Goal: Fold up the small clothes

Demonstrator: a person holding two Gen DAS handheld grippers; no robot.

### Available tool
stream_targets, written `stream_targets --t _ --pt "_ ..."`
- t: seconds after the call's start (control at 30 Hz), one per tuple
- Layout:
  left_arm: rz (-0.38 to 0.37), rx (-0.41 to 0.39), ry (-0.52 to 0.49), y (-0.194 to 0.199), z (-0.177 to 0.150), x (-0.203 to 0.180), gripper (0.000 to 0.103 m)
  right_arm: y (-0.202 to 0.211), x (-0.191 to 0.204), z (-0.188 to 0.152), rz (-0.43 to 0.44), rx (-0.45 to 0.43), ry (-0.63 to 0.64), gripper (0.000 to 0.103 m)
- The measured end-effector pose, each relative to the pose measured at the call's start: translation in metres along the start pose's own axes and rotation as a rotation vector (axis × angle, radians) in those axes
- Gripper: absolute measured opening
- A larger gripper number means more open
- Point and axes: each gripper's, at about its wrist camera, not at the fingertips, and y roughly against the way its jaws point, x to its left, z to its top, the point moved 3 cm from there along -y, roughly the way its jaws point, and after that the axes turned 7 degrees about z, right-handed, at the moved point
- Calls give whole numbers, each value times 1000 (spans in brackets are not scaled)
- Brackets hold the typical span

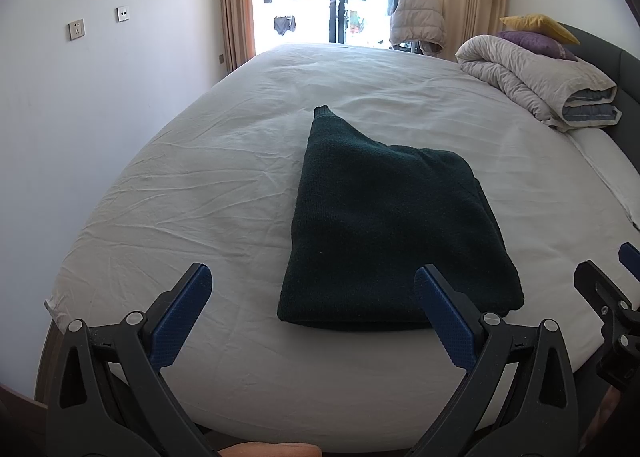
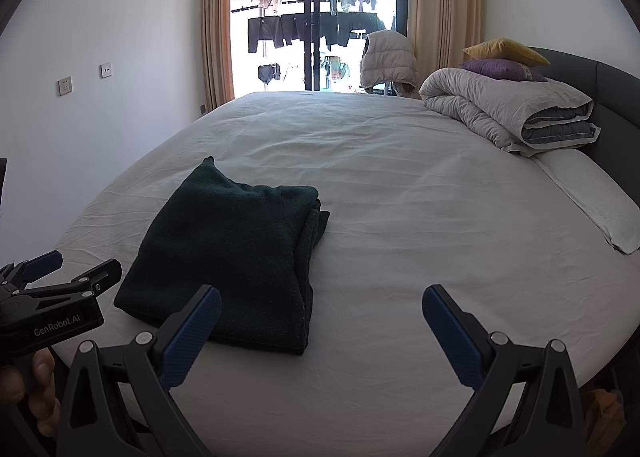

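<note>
Your left claw (image 1: 314,291) hangs wide open and empty at the near left edge of the dark green sweater (image 1: 384,225), folded on the bed (image 1: 200,185). Your right claw (image 2: 322,311) gapes empty too. Pinch one layer only and the stack likely slides apart.

Dark green sweater (image 1: 392,225), plain, on a white sheet (image 1: 208,185). Yellow pillow (image 2: 506,50) over a purple one (image 2: 500,69), upper right. Grey quilt (image 2: 500,109) with blue lining. Beige curtains (image 2: 216,21). Black hand-held gripper (image 2: 322,305) with blue pads (image 2: 192,333).
</note>
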Motion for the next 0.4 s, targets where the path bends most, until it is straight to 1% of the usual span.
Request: stream_targets --t 0.3,0.4 --pt "-2 0 -7 -1 -2 -3 103 -1 -1 -3 -1 2 -3 103" --pt "11 -2 -21 -2 -4 -5 103 -1 -1 -5 -2 2 -4 103"
